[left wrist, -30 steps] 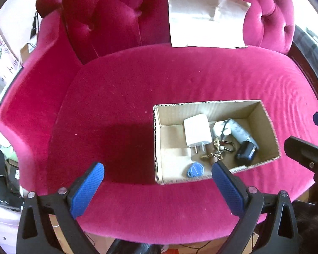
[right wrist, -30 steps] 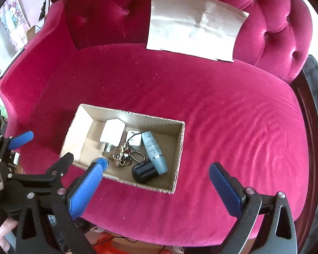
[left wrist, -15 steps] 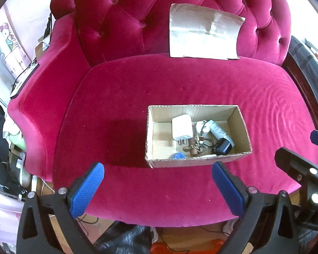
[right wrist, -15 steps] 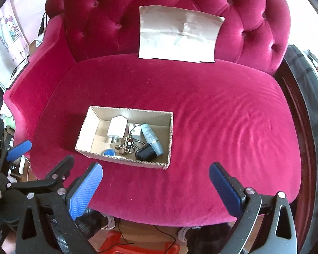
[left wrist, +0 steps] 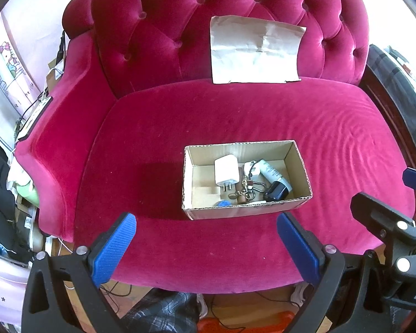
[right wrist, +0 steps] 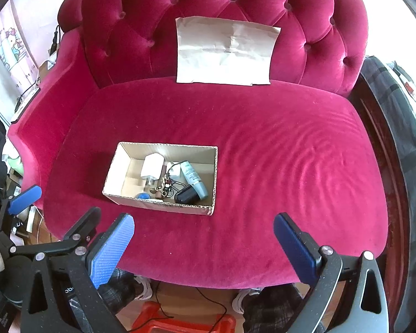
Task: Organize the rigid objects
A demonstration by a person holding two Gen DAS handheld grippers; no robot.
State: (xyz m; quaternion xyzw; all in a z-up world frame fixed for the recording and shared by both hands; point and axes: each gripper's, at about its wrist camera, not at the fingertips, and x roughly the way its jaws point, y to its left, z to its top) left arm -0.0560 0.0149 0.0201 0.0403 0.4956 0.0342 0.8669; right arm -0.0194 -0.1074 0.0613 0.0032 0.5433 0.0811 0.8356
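1. Looking out from the left wrist view, the left gripper (left wrist: 205, 238) is hovering over the front edge of the pink sofa (left wrist: 235, 116) with its blue pads spread wide and nothing between them. The cardboard box (left wrist: 245, 211) is sitting on the seat cushion just beyond the fingertips, and it is holding a white charger (left wrist: 226, 169), a pale tube with a black cap (left wrist: 273, 179), a bunch of keys (left wrist: 248, 190) and a small blue item (left wrist: 223, 203). No loose object is showing on the cushion, so I am judging the sorting to be at or near its end. A sheet of paper (left wrist: 255, 51) is leaning against the backrest.

2. Looking out from the right wrist view, the right gripper (right wrist: 203, 240) is likewise hanging wide open and empty, with the box lying ahead and to its left. The left gripper is showing at the lower left edge, apart from the box.

3. Doing this step well is probably meaning keeping both claws clear of the box rim so the light cardboard is not tipping on the soft cushion, and checking the seat for strays.
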